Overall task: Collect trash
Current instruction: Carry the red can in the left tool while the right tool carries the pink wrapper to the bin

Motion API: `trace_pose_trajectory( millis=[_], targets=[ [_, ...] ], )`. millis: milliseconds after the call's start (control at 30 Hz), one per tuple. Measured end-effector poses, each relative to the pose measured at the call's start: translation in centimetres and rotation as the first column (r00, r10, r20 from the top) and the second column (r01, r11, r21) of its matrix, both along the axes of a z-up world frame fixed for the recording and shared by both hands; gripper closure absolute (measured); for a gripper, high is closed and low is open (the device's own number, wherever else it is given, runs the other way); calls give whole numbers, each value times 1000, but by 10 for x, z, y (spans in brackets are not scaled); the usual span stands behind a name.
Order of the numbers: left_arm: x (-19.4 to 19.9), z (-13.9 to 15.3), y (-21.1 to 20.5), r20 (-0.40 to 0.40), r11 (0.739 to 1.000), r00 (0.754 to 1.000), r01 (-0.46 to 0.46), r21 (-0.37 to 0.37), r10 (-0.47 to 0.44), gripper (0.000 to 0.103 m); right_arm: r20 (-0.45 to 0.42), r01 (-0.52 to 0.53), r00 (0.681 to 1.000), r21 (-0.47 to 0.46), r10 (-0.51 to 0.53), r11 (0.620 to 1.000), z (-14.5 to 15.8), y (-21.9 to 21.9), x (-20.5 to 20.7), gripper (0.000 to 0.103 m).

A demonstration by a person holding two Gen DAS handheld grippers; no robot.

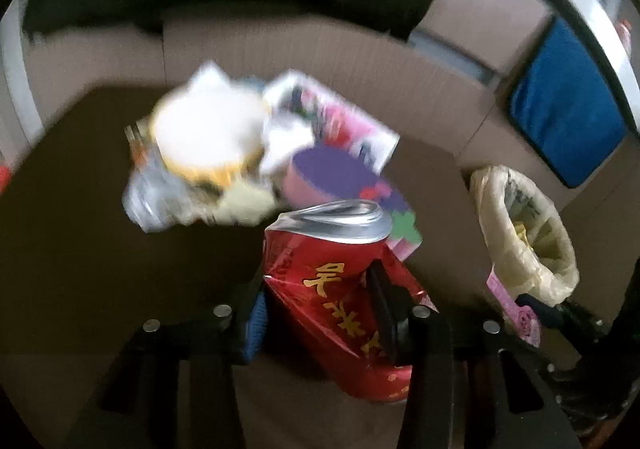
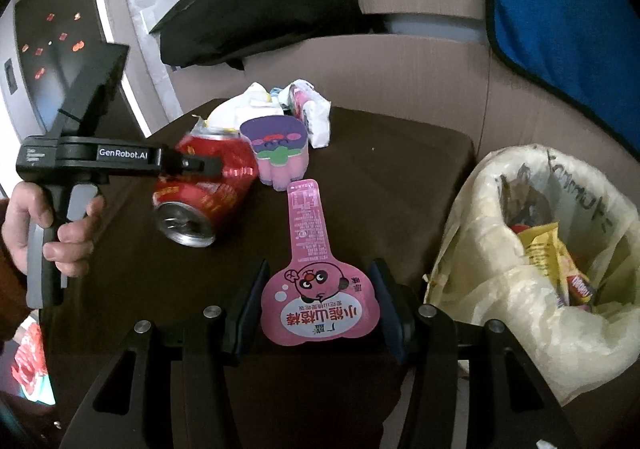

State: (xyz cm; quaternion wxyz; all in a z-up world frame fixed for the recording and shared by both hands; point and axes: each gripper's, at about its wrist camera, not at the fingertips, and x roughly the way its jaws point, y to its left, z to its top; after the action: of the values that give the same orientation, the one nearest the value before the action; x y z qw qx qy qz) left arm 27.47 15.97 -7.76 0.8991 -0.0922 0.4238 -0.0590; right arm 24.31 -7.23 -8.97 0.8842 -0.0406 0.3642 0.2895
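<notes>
my left tool (image 1: 320, 289) clamps the crushed red aluminium can (image 1: 340, 289); my right tool (image 2: 318, 289) stands wide around the flat pink paddle-shaped wrapper (image 2: 316, 273) on the dark brown worktop (image 2: 400, 189).

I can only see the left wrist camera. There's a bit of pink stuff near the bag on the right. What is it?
Observer: It is a flat pink wrapper shaped like a lollipop, with a cartoon face printed on it. It lies on the dark table.
Child: Is the other gripper holding it?
Observer: It doesn't look like it. The right gripper is open, with one finger on each side of the wrapper.
Child: What's inside the bag?
Observer: The bag has a yellow packet in it, along with other trash.
</notes>
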Motion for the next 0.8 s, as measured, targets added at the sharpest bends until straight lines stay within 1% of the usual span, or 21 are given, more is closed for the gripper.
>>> trace_pose_trajectory(
  millis=[67, 167, 233, 300, 400, 467, 500, 600, 633, 700, 767, 800],
  targets=[
    [-7, 13, -4, 58, 999, 998, -11, 48, 8, 57, 6, 3, 1000, 6, -3, 1000, 3, -2, 1, 54],
    [-19, 33, 3, 121, 997, 992, -30, 66, 22, 57, 10, 9, 1000, 22, -9, 1000, 8, -3, 3, 54],
    [-27, 48, 2, 179, 995, 983, -49, 84, 34, 57, 24, 16, 1000, 26, -16, 1000, 13, -4, 3, 54],
    [-35, 66, -1, 252, 991, 967, -72, 109, 43, 57, 48, 27, 998, 24, -28, 999, 22, -5, 4, 54],
    [-49, 98, -10, 361, 983, 932, -102, 149, 42, 57, 104, 62, 992, 44, -66, 997, 46, -12, 7, 54],
    [-59, 121, -22, 443, 977, 896, -123, 177, 32, 57, 142, 85, 985, 65, -93, 994, 66, -20, 10, 54],
    [-63, 132, -29, 477, 974, 878, -128, 188, 23, 57, 171, 96, 979, 79, -109, 992, 81, -27, 11, 54],
    [-72, 160, -55, 555, 970, 832, -129, 206, -8, 57, 245, 121, 959, 99, -142, 988, 117, -44, 8, 54],
    [-73, 168, -64, 571, 971, 821, -121, 205, -19, 57, 281, 134, 947, 105, -159, 985, 135, -53, 5, 54],
    [-74, 179, -82, 584, 975, 811, -99, 198, -36, 57, 324, 152, 929, 111, -181, 982, 156, -65, 0, 54],
    [-75, 186, -99, 593, 980, 803, -74, 187, -53, 57, 374, 179, 904, 115, -209, 977, 178, -82, -8, 54],
    [-76, 189, -110, 604, 981, 795, -60, 185, -65, 57, 392, 193, 892, 117, -224, 974, 186, -90, -12, 54]
  ],
)
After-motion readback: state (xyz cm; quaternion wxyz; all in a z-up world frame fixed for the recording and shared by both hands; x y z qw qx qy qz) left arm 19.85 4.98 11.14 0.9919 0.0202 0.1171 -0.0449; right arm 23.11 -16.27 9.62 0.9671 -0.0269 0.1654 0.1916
